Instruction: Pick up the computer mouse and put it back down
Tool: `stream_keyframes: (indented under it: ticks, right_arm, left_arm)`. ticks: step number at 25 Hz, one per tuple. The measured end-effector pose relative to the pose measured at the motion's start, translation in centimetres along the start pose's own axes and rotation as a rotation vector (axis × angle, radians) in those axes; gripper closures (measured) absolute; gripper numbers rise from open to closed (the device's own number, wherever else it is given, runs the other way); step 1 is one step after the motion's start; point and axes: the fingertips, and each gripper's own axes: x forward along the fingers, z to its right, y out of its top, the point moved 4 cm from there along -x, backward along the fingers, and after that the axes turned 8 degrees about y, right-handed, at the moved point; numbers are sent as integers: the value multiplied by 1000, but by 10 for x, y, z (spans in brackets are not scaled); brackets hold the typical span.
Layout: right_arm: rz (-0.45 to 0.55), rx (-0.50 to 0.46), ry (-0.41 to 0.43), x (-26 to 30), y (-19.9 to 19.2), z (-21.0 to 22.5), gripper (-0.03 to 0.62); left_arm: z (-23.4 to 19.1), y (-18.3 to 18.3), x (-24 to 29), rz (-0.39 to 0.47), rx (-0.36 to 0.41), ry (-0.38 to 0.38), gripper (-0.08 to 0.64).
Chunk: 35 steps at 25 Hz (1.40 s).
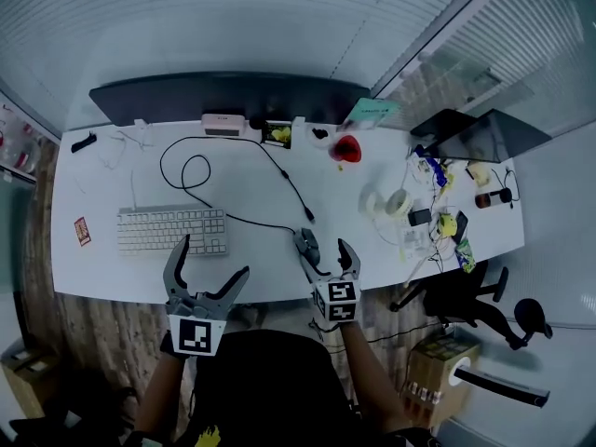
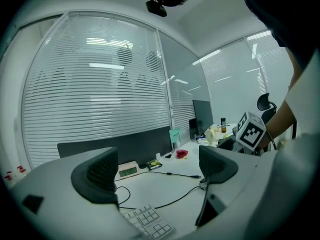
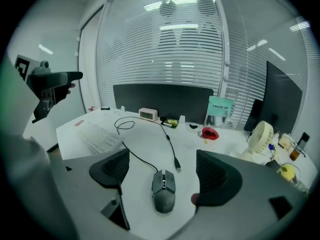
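Observation:
A dark grey wired computer mouse [image 3: 164,189] lies on the white desk [image 1: 261,259] close to its front edge, also seen in the head view [image 1: 306,243]. Its black cable [image 3: 141,159] loops away to the back left and ends in a loose USB plug [image 3: 176,166]. My right gripper [image 3: 164,168] hangs over the mouse, open, one jaw on each side and neither pad touching it. In the head view the right gripper [image 1: 324,251] is at the desk's front middle. My left gripper [image 1: 212,261] stands open and empty in front of the keyboard [image 1: 172,229]; the left gripper view [image 2: 155,171] shows nothing between its jaws.
A dark monitor [image 1: 228,96] stands along the back, with a small clock [image 1: 222,124] and a red object [image 1: 346,149] in front of it. A white fan [image 3: 261,136] and several small items crowd the right end. An office chair [image 1: 466,296] is beside the desk.

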Motion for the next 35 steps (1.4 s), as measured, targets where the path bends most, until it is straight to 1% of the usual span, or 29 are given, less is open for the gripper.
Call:
stream_keyframes:
  ticks: [5,10,12,17,22,24,25,30,33,35]
  right_arm:
    - [-83,15,15,28,-36,4,164]
    - [-159,28,32,53,-67,5,170]
    - [-190,31,37,60,-77,4,173]
    - [-224,55,20,75,-103,11,190]
    - [-257,73,14,85,-111,14,209]
    - [-256,85,14,87,-112,13,252]
    - [-255,89,13,88,-113,13,261]
    - [-271,88,7,95,-122,14,262]
    - [-269,69,8,96,-125,16,284]
    - [-268,63,10,96,-123,17,287]
  left_arm:
    - [7,-4,0,-19,-25,1,51]
    - [11,-8,-5,-29,-20,-8,51]
    - [12,-10,-6,-33,-31,-3,51]
    - [14,-9,-11,-46,-11,-2,51]
    - [16,-12,-14,-58,-20,6,51]
    - [18,-12,-15,-65,-17,2,51]
    - [19,-12,-16,-64,-14,0,52]
    - [19,-9,-18,-66,-7,1,52]
    - [20,-11,-19,-71,-16,6,51]
    - [22,-14,-20,-75,-24,7,52]
